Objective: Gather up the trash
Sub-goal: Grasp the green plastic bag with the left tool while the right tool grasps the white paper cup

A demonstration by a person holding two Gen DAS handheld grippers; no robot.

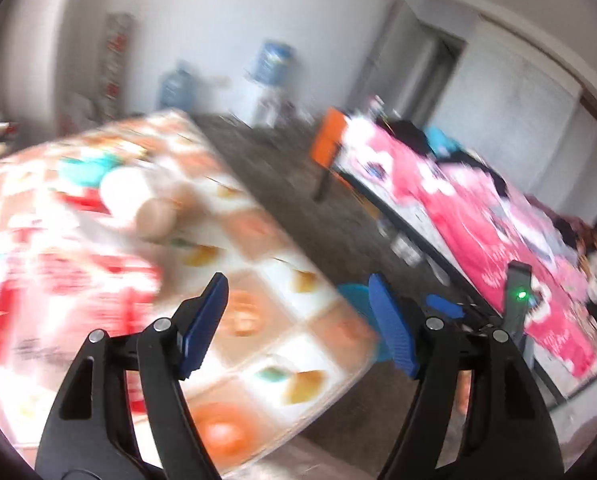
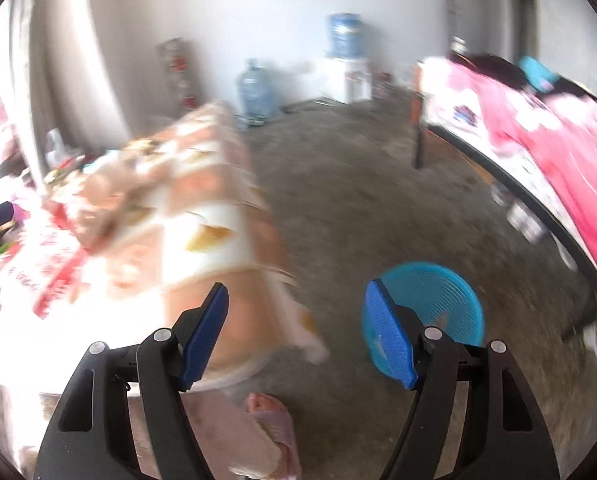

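Both views are motion-blurred. My left gripper (image 1: 298, 320) is open and empty, above the near corner of a table with a patterned cloth (image 1: 258, 288). On that table lie a white bottle with a tan cap (image 1: 138, 200), a teal item (image 1: 84, 170) and red-and-white wrappers (image 1: 58, 280). My right gripper (image 2: 298, 320) is open and empty, over the table's edge (image 2: 226, 240) and the floor. A blue round basket (image 2: 438, 308) stands on the floor behind the right finger; a part of it shows in the left wrist view (image 1: 354, 300).
A bed with a pink cover (image 1: 478, 216) runs along the right, also in the right wrist view (image 2: 558, 128). An orange chair (image 1: 328, 140) and water jugs (image 2: 254, 88) stand at the back. The person's sandalled foot (image 2: 270, 416) is on the grey floor (image 2: 358, 200).
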